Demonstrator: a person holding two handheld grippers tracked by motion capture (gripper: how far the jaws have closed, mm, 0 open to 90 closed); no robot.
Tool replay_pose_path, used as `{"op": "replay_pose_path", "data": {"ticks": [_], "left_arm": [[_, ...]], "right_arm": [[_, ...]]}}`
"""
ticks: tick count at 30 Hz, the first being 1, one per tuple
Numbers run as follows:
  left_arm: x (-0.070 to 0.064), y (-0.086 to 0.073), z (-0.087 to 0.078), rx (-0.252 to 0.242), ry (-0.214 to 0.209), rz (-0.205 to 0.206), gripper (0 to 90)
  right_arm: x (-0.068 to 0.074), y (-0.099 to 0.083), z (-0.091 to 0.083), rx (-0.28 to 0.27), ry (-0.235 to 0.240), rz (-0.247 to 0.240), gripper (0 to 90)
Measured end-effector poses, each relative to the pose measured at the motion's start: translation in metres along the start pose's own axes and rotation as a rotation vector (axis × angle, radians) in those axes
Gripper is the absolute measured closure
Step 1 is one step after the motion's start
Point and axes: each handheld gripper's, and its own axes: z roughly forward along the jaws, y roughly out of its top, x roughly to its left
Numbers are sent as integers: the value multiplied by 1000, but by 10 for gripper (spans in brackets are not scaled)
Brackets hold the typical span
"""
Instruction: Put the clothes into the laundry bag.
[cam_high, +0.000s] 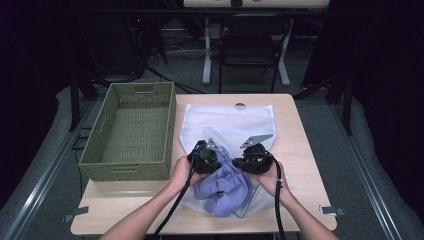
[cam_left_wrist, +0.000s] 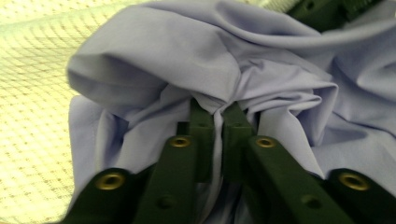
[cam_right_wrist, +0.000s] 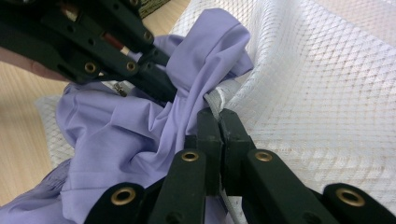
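Your left gripper (cam_left_wrist: 215, 112) has its jaws pressed together on a pinched fold of the crumpled lavender cloth garment (cam_high: 225, 185), which lies bunched at the near end of the white mesh laundry bag (cam_high: 227, 122) spread flat on the light wooden table (cam_high: 295, 150). Your right gripper (cam_right_wrist: 218, 116) is likewise closed tight, and seems to have the hemmed edge of the mesh at the bag's mouth, just beside the garment, though some lavender fabric may be caught in the same bite. It looks as if the garment is being worked through that opening, so treat the two grips as separate jobs: hold the mesh edge steady and lifted a little to keep the mouth wide, and move only the cloth with the left. Make sure the right pinch holds mesh alone, or the bag will drag along. Go slowly, re-grip deeper folds as needed, and keep clear of the woven green rectangular basket (cam_high: 131, 131) at the left.
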Motion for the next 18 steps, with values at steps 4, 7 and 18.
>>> {"op": "replay_pose_path", "data": {"ticks": [4, 7, 18], "left_arm": [[-7, 3, -7, -5, -28, 26, 876], [-17, 5, -9, -8, -58, 49, 874], [-15, -4, 27, 39, -73, -33, 838]], "right_arm": [[0, 1, -2, -14, -6, 0, 889], [0, 2, -4, -28, -12, 7, 890], [6, 5, -12, -42, 8, -11, 888]]}}
